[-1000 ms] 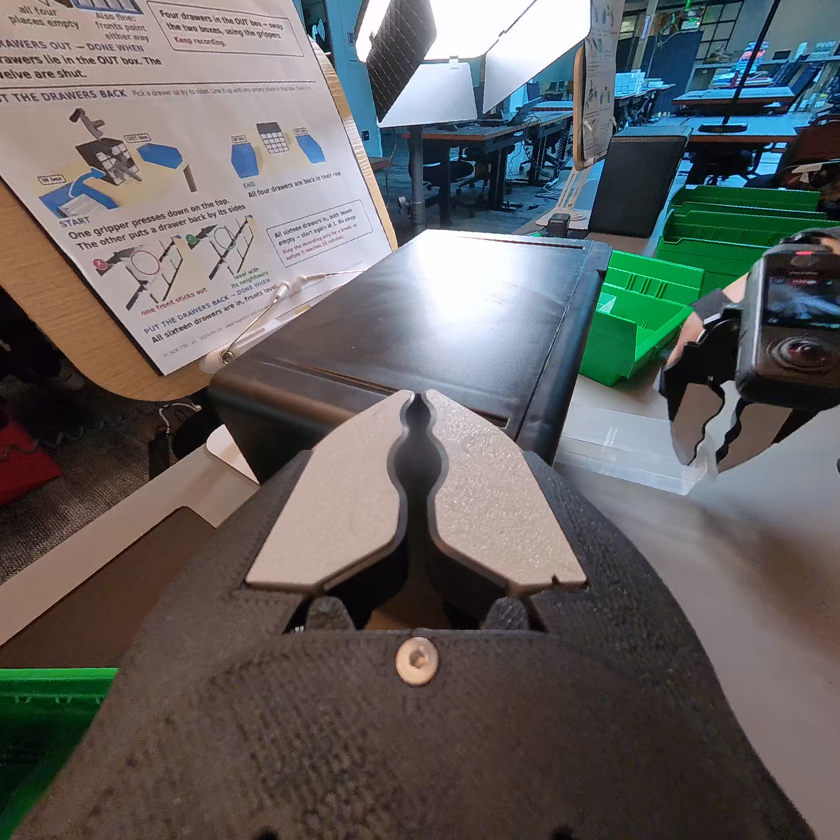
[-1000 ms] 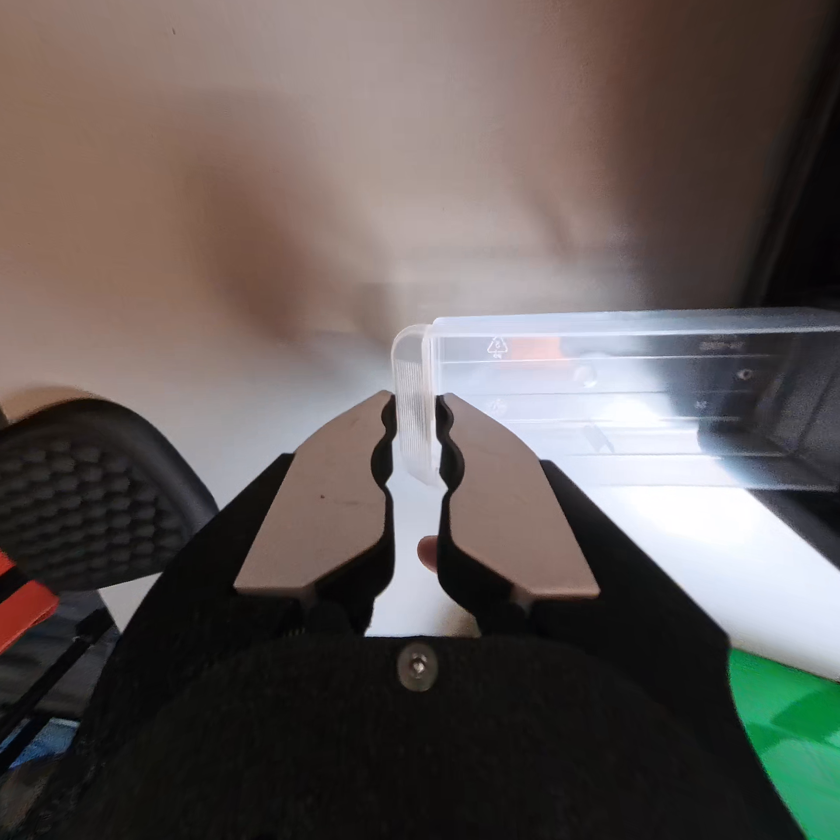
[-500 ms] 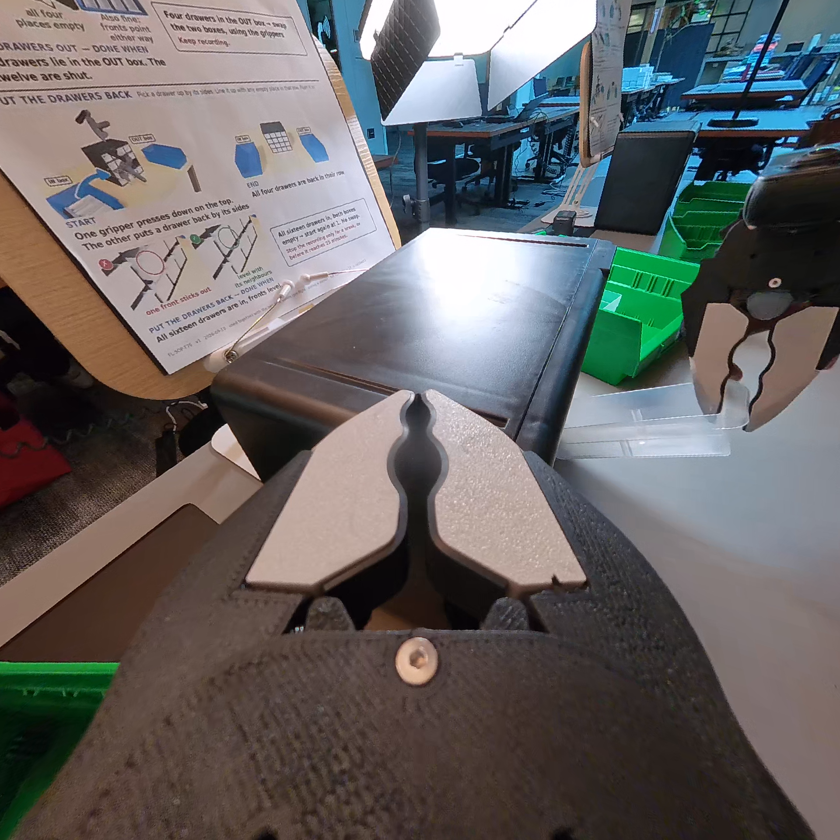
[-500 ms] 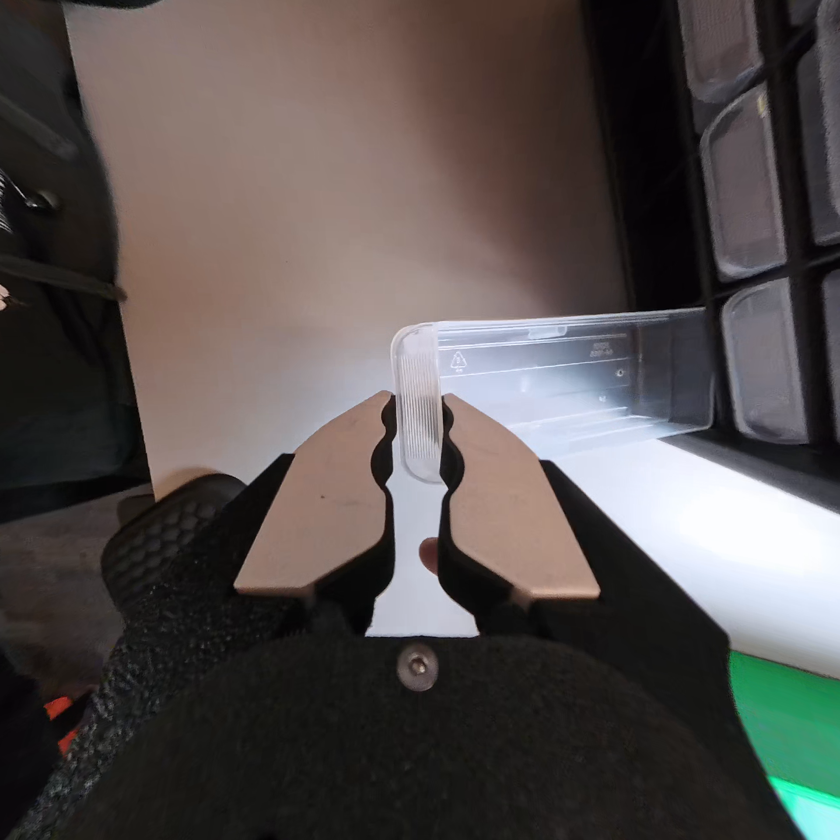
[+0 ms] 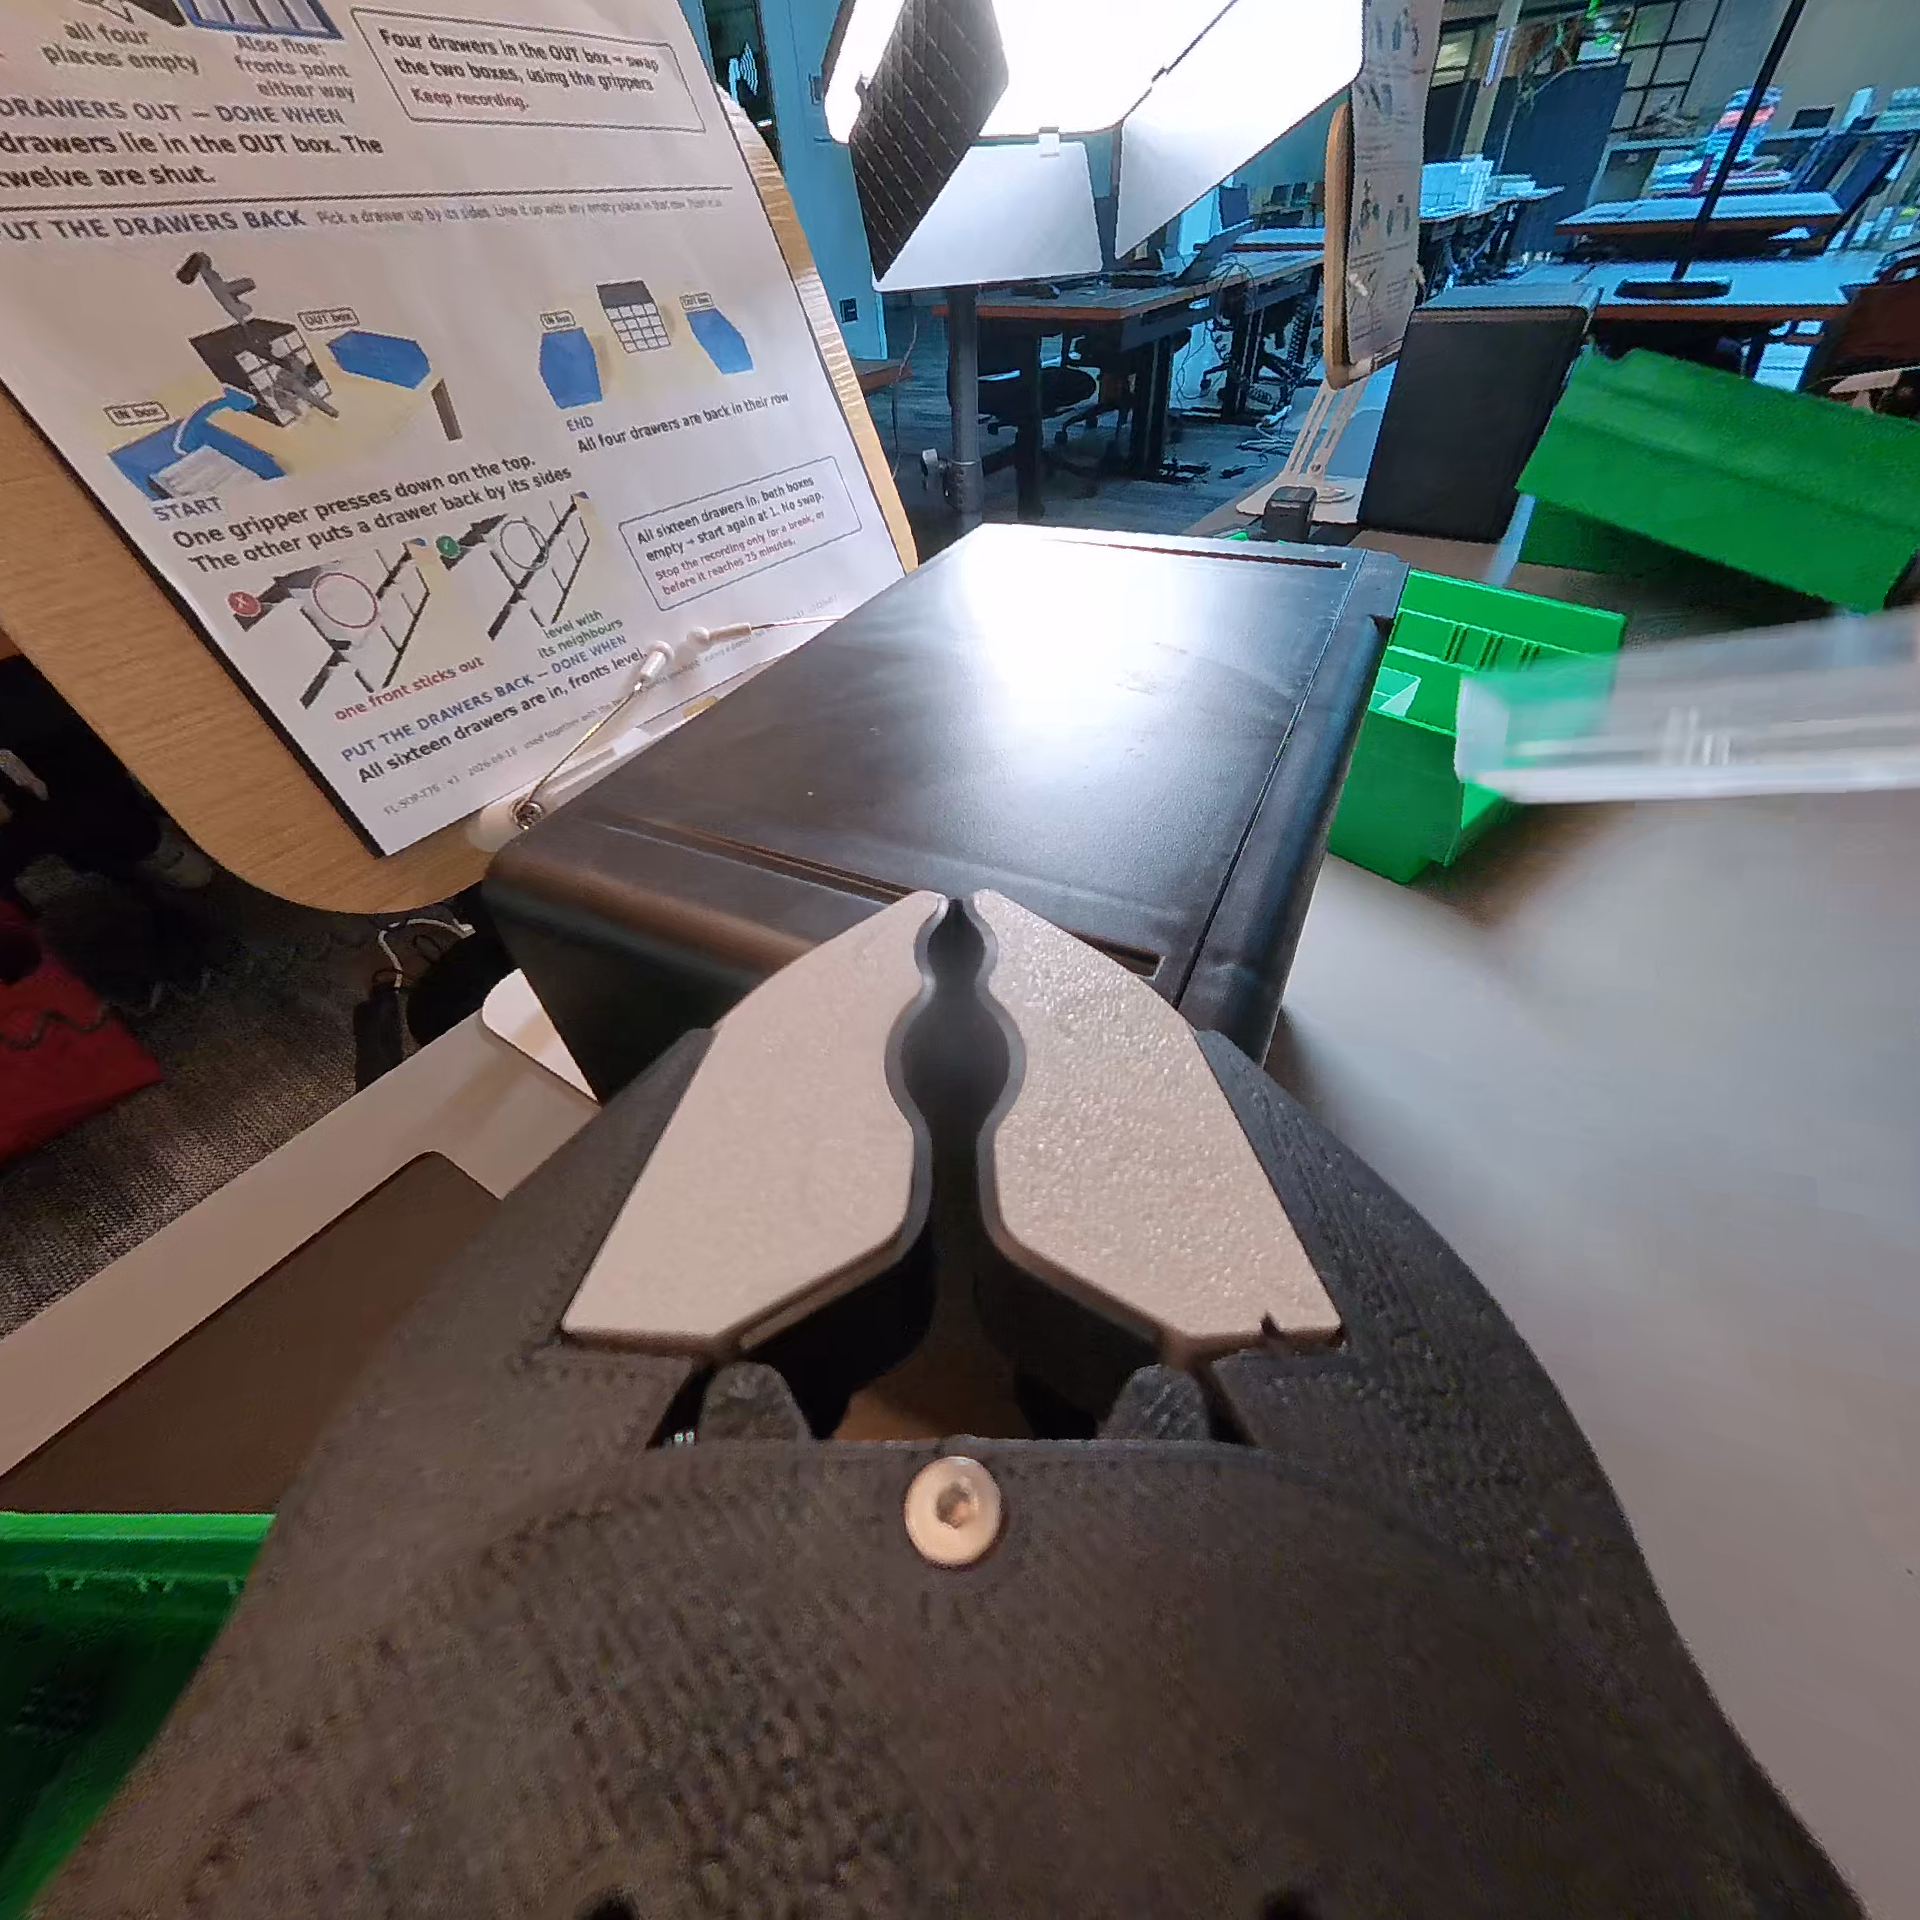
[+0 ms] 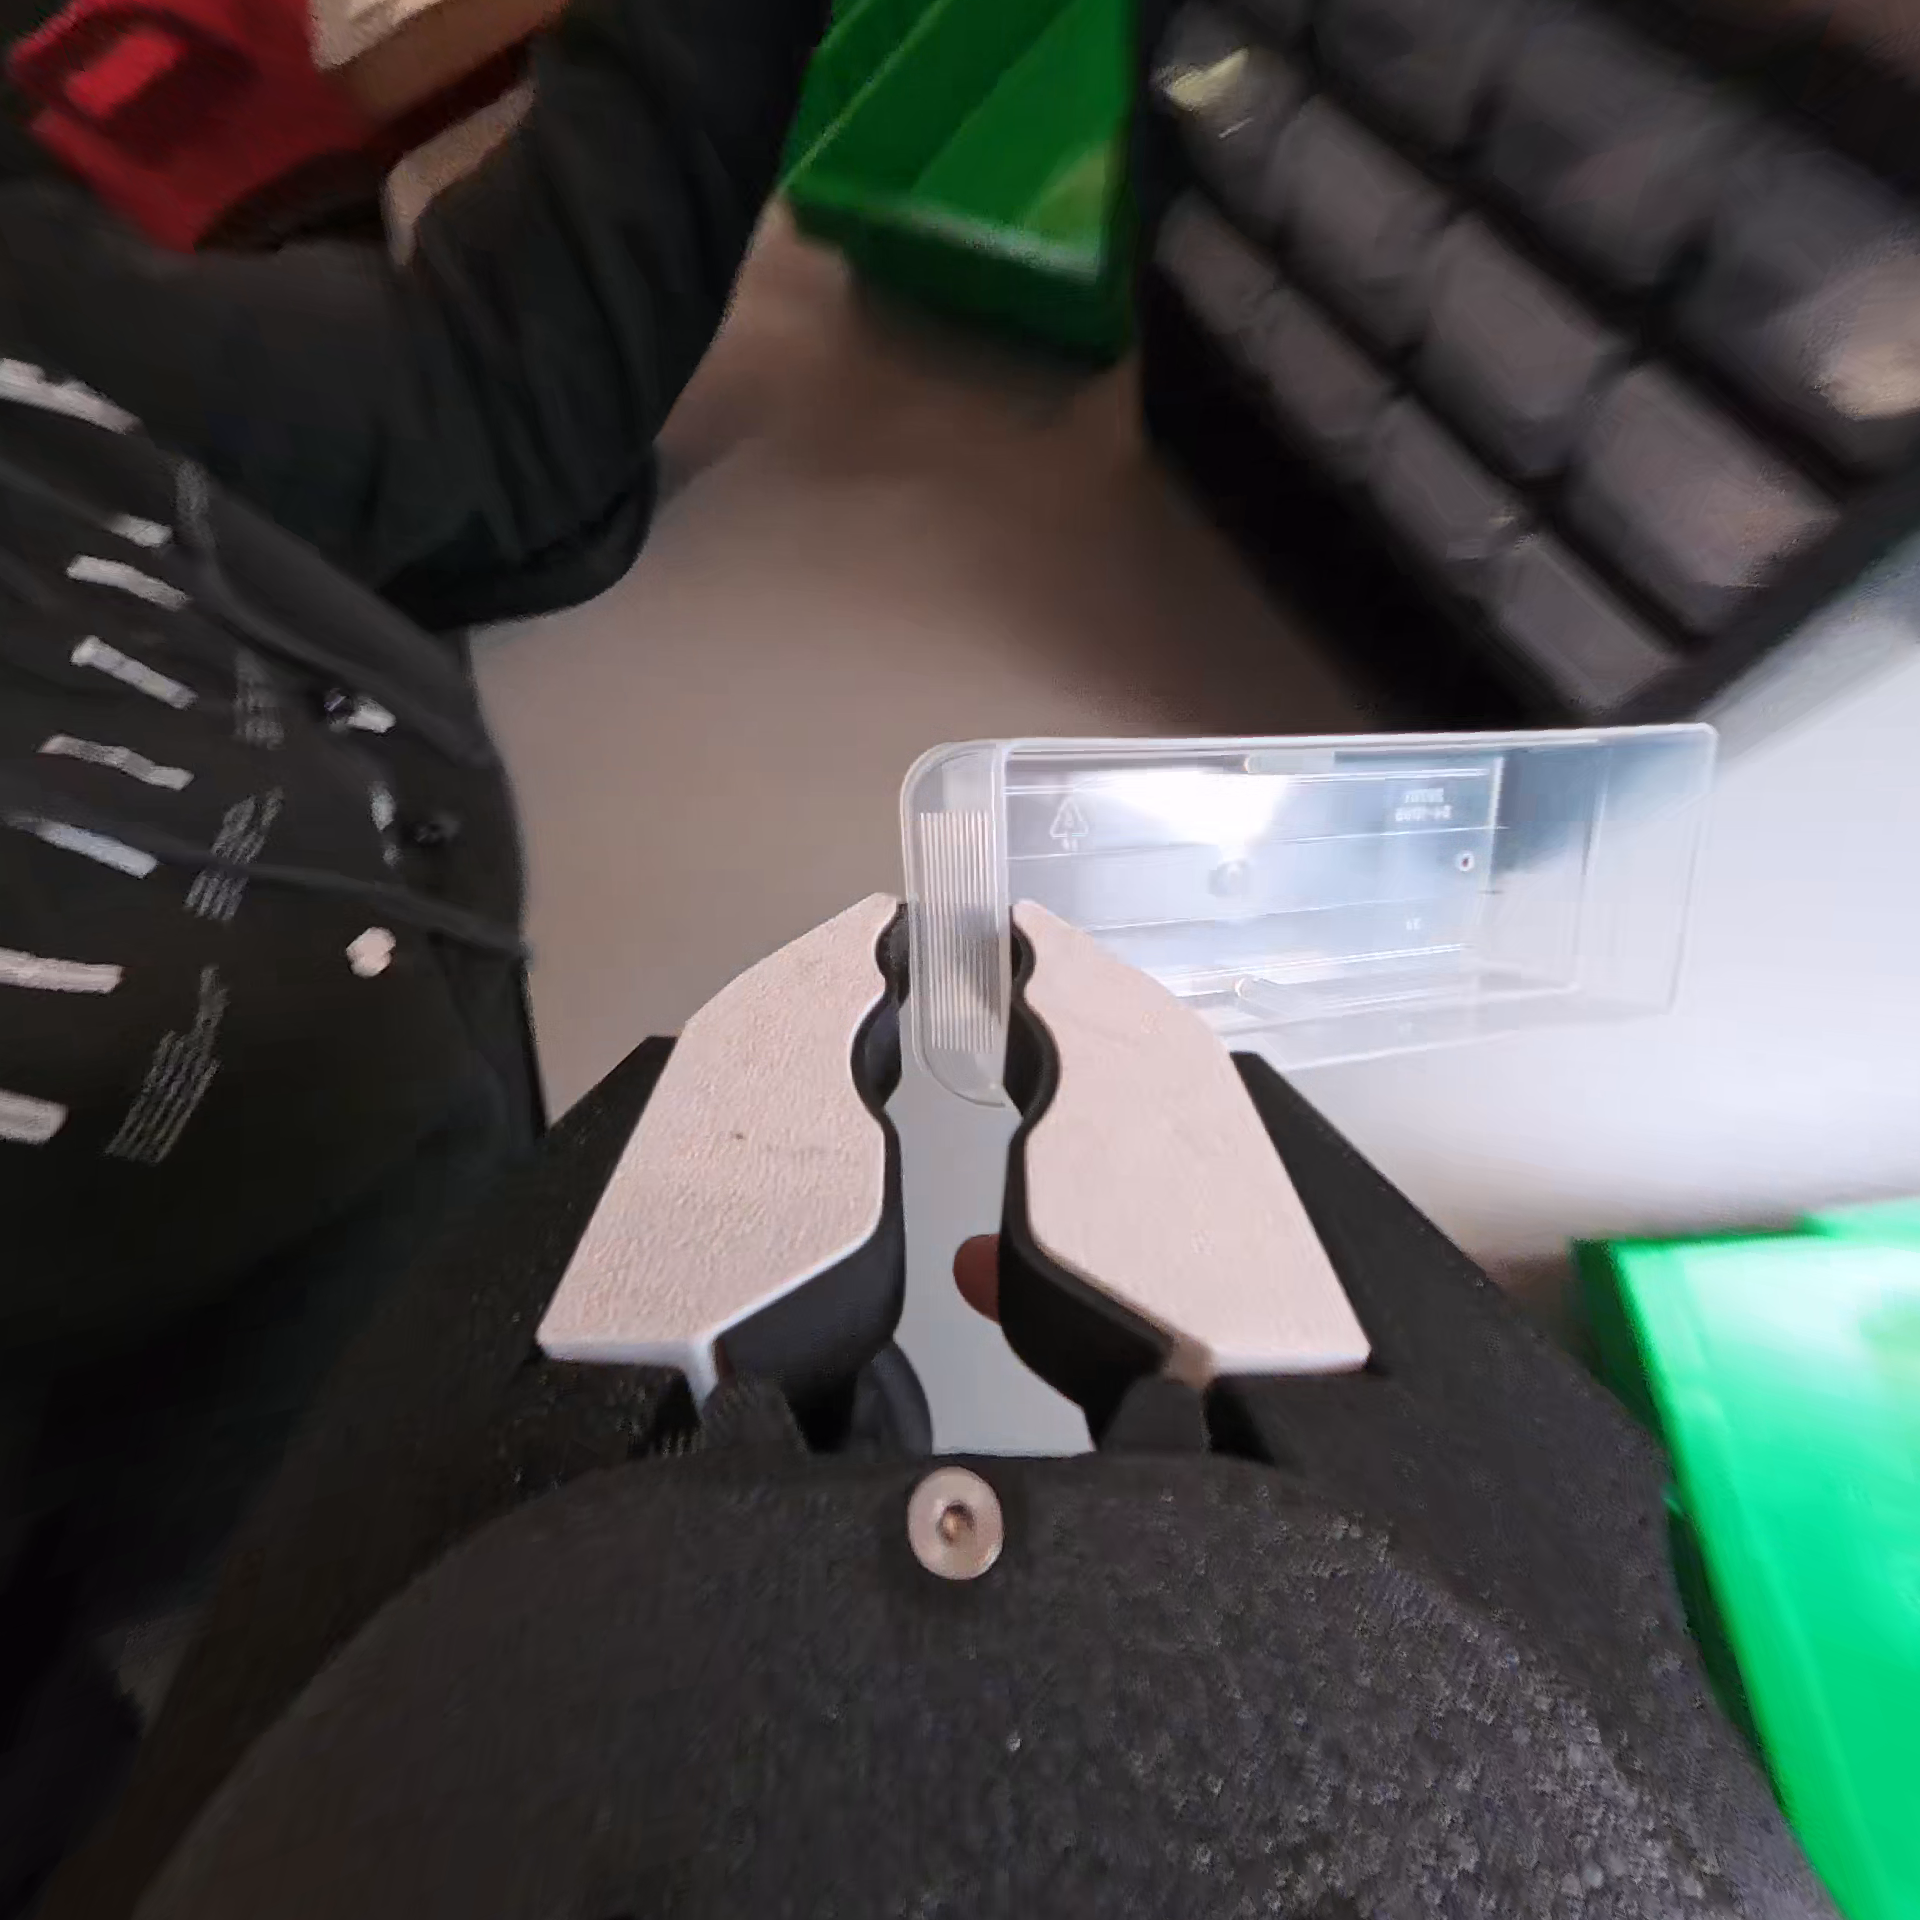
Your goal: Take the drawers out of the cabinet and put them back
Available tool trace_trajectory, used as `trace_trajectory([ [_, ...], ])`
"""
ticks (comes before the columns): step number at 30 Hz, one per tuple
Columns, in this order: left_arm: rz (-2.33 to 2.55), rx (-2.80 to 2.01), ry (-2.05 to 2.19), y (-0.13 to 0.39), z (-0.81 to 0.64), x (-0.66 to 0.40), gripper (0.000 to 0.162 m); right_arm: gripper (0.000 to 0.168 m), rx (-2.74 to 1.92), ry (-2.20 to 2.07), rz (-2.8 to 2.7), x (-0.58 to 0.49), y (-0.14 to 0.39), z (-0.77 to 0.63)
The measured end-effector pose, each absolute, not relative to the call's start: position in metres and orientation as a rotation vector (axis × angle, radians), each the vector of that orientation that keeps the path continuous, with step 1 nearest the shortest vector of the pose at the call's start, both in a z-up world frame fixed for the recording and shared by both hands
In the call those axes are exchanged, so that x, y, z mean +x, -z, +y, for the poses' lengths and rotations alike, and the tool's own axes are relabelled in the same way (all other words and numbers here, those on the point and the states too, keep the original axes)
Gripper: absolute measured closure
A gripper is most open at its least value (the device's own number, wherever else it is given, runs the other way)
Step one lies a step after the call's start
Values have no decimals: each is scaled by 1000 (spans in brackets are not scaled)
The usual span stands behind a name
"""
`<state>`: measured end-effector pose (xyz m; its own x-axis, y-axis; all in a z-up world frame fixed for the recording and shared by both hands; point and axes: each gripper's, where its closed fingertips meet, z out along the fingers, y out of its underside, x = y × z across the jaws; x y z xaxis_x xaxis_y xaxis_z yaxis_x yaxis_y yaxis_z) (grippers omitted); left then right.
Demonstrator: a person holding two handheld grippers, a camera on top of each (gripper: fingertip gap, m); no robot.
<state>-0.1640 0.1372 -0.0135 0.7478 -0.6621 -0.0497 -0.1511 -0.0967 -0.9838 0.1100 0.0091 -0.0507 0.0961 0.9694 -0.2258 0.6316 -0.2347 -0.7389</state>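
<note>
One clear drawer point(image 6: 1340, 894) is clamped by its ribbed tab in my right gripper point(image 6: 958, 966), fully clear of the cabinet point(image 5: 997, 727). Left gripper point(image 5: 954, 920), pressed together and empty, sits at the cabinet's top. Removal step; next, I'd drop it in the green bin point(image 6: 1787, 1455) beside the cabinet.

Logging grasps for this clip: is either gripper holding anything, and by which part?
The right gripper holds a clear plastic drawer by the ribbed pull tab on its front. The left gripper is shut and holds nothing.
</note>
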Motion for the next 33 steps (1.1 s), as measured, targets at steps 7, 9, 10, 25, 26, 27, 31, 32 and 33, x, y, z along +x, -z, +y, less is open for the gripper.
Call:
trace_trajectory([
  [7,663,-1645,467,13,137,-164,162,154,-2184,-672,-914,170,36,105],
  [9,669,-1646,462,13,136,-164,162,153,-2291,-640,-794,183,56,124],
  [10,673,-1646,462,13,135,-163,162,153,-2349,-610,-744,190,70,133],
  [25,688,-1633,466,13,134,-163,162,151,-2710,-288,-635,222,186,210],
  [26,687,-1632,470,13,134,-162,162,150,-2718,-231,-693,225,188,213],
  [27,686,-1631,476,13,134,-162,162,149,-2733,-172,-754,229,190,214],
  [31,684,-1627,495,13,134,-162,162,144,-2749,57,-980,242,195,217],
  [32,684,-1626,498,13,134,-162,162,144,-2751,72,-1016,241,196,217],
  [33,683,-1626,499,13,134,-162,162,143,-2743,76,-1046,239,197,218],
])
